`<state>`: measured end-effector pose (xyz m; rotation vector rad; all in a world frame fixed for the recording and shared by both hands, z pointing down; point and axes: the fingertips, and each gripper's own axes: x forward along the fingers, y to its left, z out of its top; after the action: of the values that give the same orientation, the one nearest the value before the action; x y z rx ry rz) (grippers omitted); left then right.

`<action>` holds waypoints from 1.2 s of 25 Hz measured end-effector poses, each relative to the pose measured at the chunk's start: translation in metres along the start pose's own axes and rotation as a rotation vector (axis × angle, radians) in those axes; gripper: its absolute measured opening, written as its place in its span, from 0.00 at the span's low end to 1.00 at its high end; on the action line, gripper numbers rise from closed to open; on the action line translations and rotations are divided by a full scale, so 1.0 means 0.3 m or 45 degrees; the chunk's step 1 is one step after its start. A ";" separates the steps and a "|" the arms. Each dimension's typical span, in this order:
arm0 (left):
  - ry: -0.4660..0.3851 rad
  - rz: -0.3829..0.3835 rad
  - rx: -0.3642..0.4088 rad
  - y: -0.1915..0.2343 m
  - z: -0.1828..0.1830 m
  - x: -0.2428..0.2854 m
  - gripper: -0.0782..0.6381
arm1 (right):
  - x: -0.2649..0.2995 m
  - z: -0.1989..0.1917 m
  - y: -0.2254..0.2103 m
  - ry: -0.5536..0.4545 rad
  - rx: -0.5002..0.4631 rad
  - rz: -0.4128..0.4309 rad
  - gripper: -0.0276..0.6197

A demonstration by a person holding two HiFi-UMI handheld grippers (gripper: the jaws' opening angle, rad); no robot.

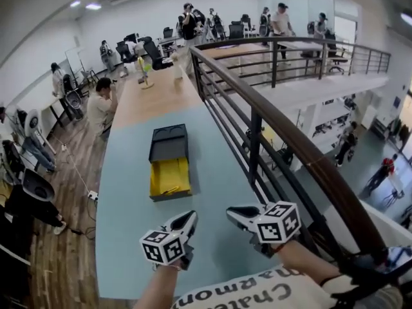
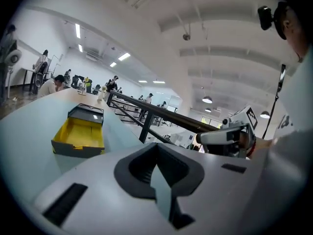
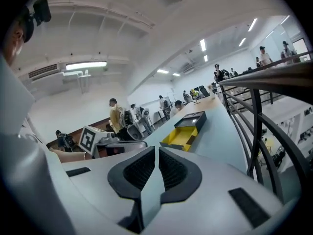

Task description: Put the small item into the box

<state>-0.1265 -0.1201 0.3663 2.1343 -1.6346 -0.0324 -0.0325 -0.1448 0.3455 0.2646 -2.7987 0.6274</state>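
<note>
The table is running long and narrow away from you, its pale, smooth, matte top lying bare between you and the box, so there is open room straight ahead. Its left edge is dropping to a wooden floor. Its right edge is running tight against a dark metal railing with a rounded top rail and upright bars, which is closing off that side and crowding your right gripper. The box is sitting mid-table, well apart from both grippers, lying open. Its black half is lying at the far end, and a shallow rectangular yellow tray is facing you. A small thin item is lying inside the tray near its near wall, too small to identify. Your left gripper is hovering over the table's near end, its ribbed black fingers pressing together on nothing. The right gripper is hovering just beside it, its fingers drawn together with only a sliver showing between them and nothing held. A seated person is leaning at the table's far left edge, well beyond the box.
</note>
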 end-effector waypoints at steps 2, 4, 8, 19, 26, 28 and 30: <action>-0.048 -0.002 -0.029 -0.056 -0.005 -0.032 0.11 | -0.011 -0.002 0.012 0.002 -0.018 0.018 0.12; -0.117 0.007 -0.060 -0.103 0.004 -0.068 0.11 | -0.028 -0.001 0.021 -0.003 -0.022 0.038 0.12; -0.236 0.020 -0.044 -0.188 0.046 -0.152 0.11 | -0.060 0.014 0.060 -0.025 -0.033 0.088 0.12; -0.300 0.031 0.000 -0.281 0.068 -0.296 0.11 | -0.035 -0.022 0.172 0.012 -0.111 0.146 0.11; -0.269 0.031 0.033 -0.325 0.052 -0.419 0.11 | -0.028 -0.054 0.249 0.004 -0.066 0.147 0.11; -0.255 0.034 0.037 -0.334 0.042 -0.460 0.11 | -0.015 -0.058 0.264 -0.005 -0.043 0.150 0.11; -0.252 0.055 0.034 -0.332 0.034 -0.499 0.11 | -0.001 -0.063 0.278 -0.002 -0.030 0.153 0.11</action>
<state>-0.0832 0.0341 0.2841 2.1735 -1.7999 -0.2159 -0.0474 -0.0623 0.3290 0.0924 -2.8375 0.6209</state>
